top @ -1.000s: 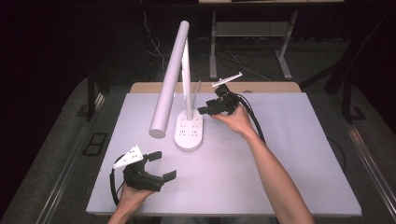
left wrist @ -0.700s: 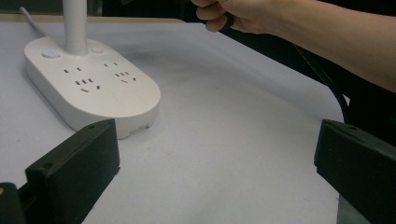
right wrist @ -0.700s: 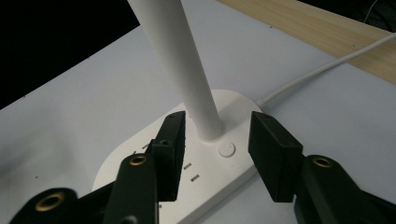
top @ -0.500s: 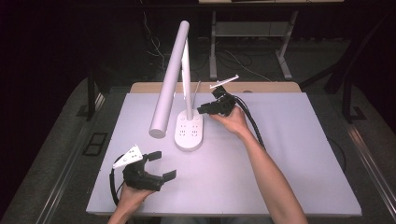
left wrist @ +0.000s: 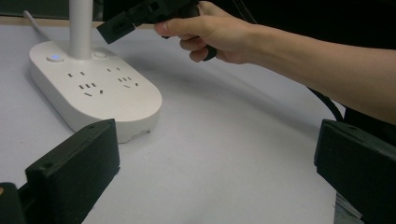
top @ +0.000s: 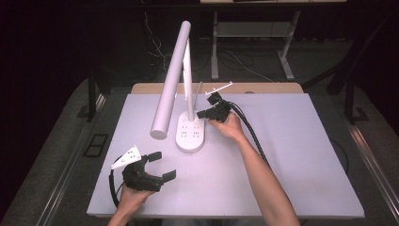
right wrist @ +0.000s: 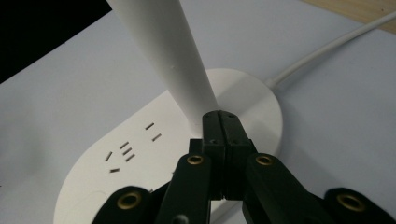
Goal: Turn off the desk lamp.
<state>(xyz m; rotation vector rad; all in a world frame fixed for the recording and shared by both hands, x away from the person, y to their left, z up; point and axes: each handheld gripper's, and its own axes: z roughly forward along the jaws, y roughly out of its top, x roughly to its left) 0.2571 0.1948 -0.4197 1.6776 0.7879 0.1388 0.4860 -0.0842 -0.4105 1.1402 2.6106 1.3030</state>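
Observation:
A white desk lamp stands on the pale table, its oval base (top: 190,134) carrying several socket slots and its long head (top: 170,82) slanting down to the left. My right gripper (top: 202,113) has just been closing and is now shut, with nothing between its jaws. Its tips (right wrist: 223,122) hover right at the foot of the lamp post (right wrist: 163,46), over the base (right wrist: 140,154). My left gripper (top: 163,165) stands open near the front left, empty, and points at the base (left wrist: 93,88). A small button (left wrist: 55,57) glows blue beside the post.
A white cable (right wrist: 327,46) leaves the back of the base toward the wooden strip (top: 263,88) at the table's far edge. The right forearm (top: 263,174) lies across the table's middle. Dark floor and a metal frame (top: 254,28) lie beyond.
The right gripper has come down and a little left toward the lamp base, and its jaws have closed. The left gripper has stayed put.

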